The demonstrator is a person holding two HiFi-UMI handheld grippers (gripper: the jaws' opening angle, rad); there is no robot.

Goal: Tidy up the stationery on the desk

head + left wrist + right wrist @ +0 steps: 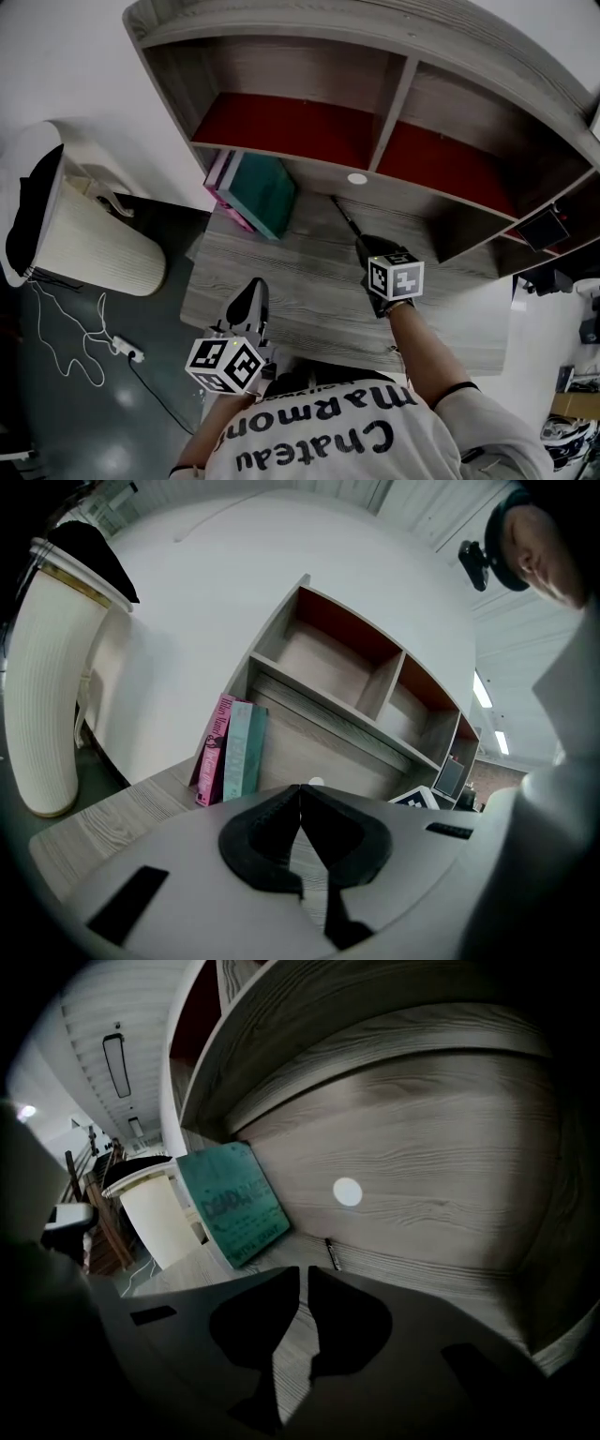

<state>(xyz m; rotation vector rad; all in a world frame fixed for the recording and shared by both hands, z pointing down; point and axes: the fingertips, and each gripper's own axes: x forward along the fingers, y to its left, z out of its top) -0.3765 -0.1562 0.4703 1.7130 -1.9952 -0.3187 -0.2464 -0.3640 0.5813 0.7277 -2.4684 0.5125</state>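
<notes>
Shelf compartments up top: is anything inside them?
Left compartment and right compartment show only bare wood and red lining, nothing stored. In the head view the top board covers their upper backs.

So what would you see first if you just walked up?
Probably the teal book and the pink book beside it, leaning at the desk's back left, under the shelf with its red back panels. Next come the left hand-held gripper and the right hand-held gripper, both over the desk. A dark pen lies just ahead of the right one.
</notes>
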